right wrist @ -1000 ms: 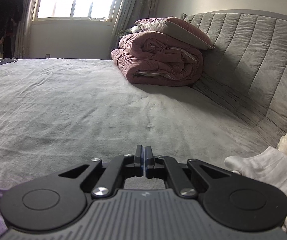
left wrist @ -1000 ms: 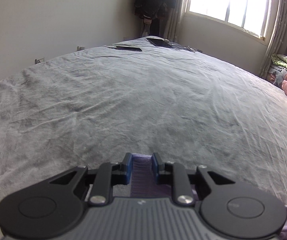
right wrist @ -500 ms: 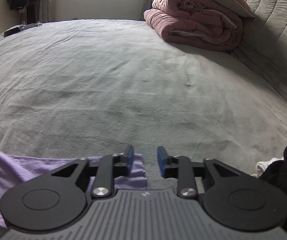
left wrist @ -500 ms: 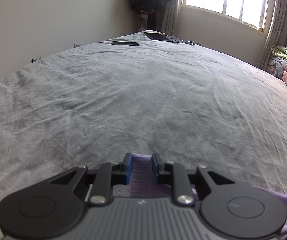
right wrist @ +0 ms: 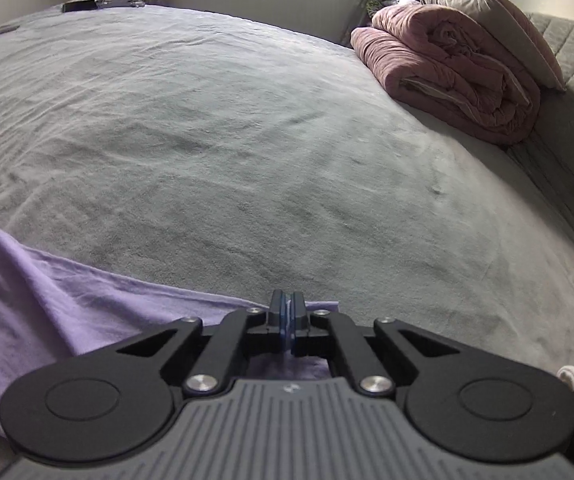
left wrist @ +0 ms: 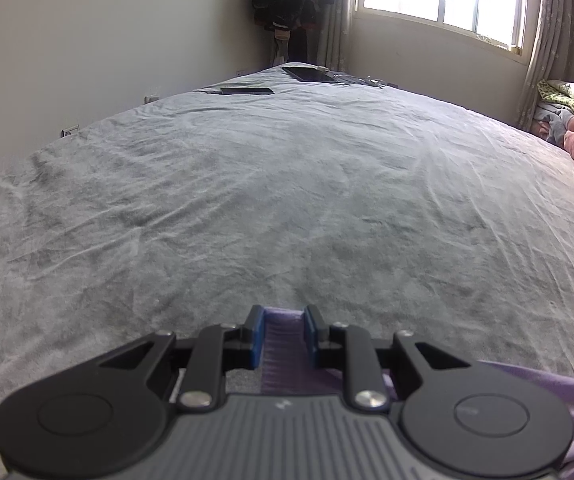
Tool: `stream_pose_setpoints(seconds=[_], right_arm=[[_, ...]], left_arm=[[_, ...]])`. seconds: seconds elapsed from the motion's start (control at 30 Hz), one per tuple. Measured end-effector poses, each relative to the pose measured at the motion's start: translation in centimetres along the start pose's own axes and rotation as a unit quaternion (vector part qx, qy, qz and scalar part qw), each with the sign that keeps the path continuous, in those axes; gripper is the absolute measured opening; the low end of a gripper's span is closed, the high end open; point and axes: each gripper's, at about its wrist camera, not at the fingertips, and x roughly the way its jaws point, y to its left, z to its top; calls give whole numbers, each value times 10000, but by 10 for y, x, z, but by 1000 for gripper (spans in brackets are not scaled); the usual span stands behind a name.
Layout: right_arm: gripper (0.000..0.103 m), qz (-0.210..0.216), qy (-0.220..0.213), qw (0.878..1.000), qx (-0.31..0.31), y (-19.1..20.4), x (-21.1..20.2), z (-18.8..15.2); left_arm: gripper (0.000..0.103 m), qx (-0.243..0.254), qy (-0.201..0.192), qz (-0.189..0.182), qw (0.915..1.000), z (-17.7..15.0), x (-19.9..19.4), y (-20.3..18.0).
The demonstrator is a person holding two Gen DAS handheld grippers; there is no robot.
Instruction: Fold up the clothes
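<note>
Your left gripper (left wrist: 284, 322) has its blue pads set apart with a ribbed band of the thin lilac cotton garment (left wrist: 283, 354) lying between them, so it isn't clamped, while your right gripper (right wrist: 287, 315) is pinched tight on that garment's edge (right wrist: 87, 304). The garment lies low across the wrinkled grey bedspread (right wrist: 227, 140), running left to right between your two tools. Further out sit a rolled pink quilt (right wrist: 447, 68) by the headboard and flat dark tablets (left wrist: 307, 73) at the far edge, well apart from the cloth.
</note>
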Motion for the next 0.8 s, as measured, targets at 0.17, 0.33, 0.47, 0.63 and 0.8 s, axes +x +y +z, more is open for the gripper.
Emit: stream_pose_setpoints(seconds=[0.17, 0.33, 0.47, 0.63, 0.8], right_arm=[[1, -399, -287, 9988, 74, -6, -7, 5], [0, -834, -647, 9942, 204, -10, -15, 11], [0, -1181, -937, 9884, 198, -8, -20, 16], [0, -1421, -1182, 9824, 266, -9, -24, 22], [0, -1499, -1205, 9810, 258, -7, -19, 25]], left_arm=[[21, 126, -56, 74, 9999, 0, -3, -3], [21, 202, -144, 102, 9996, 2, -6, -7], [21, 196, -210, 86, 9995, 4, -7, -8], [21, 227, -296, 54, 9993, 5, -9, -12], [21, 128, -365, 56, 9992, 8, -13, -11]])
